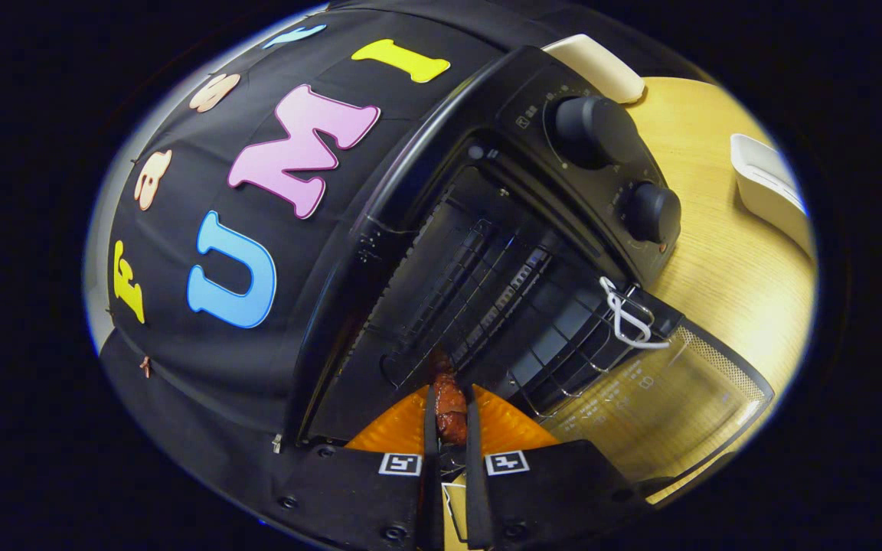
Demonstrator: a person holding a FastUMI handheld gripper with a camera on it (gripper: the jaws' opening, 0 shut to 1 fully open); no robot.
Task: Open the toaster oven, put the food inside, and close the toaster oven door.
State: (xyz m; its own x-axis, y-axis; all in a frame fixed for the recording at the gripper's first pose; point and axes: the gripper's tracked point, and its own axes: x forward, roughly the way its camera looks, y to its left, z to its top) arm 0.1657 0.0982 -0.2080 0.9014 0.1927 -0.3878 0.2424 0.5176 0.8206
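Gripper (450, 417) fingers are closed on a reddish-brown piece of food (449, 402), which is held at the mouth of the open black toaster oven (487, 252). Its glass door (663, 398) is folded down over the light wooden table (724, 229).

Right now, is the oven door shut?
No, the oven door hangs wide open, showing the rack inside, while the tongs pinch the food at its mouth.
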